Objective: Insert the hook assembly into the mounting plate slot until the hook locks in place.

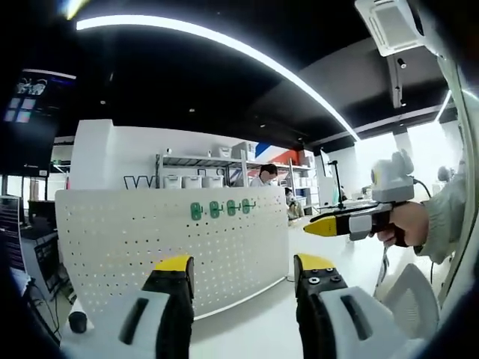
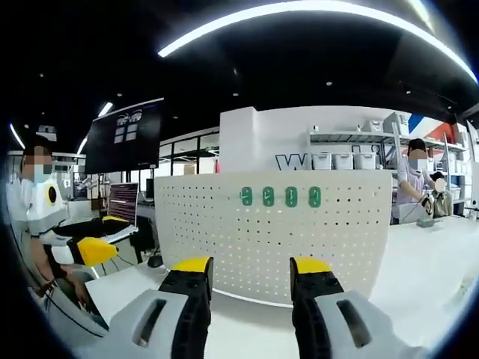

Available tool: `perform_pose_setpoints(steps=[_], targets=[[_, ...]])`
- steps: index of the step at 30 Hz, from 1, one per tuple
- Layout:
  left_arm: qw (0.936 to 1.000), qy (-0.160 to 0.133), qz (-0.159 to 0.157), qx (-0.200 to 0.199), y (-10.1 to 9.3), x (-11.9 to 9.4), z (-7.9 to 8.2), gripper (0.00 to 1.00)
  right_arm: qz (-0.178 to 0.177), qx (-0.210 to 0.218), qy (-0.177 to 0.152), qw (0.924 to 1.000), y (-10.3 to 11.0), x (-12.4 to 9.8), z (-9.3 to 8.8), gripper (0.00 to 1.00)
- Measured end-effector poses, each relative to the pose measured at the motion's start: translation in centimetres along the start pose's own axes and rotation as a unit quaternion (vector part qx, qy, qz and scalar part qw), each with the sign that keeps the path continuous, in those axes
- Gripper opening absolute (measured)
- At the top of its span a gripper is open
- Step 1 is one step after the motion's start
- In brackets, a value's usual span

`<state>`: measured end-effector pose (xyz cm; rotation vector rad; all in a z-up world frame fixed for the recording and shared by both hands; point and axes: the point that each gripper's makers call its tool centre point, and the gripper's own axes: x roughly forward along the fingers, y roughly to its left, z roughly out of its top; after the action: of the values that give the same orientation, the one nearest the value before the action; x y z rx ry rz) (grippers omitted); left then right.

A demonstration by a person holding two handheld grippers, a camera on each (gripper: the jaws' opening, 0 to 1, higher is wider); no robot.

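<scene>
Facing the white pegboard (image 2: 273, 235) upright on the surface (image 2: 419, 262), four green hooks (image 2: 280, 197) along its top row, both grippers' fingers (image 2: 193, 284) wide and empty; approach square, both staying in frame.

We are seeing a white counter (image 2: 419, 262) carrying an upright white pegboard (image 2: 269, 239) (four green hooks (image 2: 280, 197) along its top).

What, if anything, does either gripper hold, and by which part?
Nothing: the left gripper and right gripper both stand open and empty before the white pegboard with its green hooks.
</scene>
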<state>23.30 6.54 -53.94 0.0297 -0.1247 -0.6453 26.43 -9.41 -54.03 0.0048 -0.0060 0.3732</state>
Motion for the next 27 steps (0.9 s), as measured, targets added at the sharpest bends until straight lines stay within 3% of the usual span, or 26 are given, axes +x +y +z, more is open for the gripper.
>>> perform_pose_setpoints(steps=[27], targets=[[0.9997, 0.01, 0.022, 0.002, 0.1, -3.5, 0.1, 0.55, -0.009, 0.03, 0.017, 0.9994, 0.6, -4.8, -1.3, 0.4]])
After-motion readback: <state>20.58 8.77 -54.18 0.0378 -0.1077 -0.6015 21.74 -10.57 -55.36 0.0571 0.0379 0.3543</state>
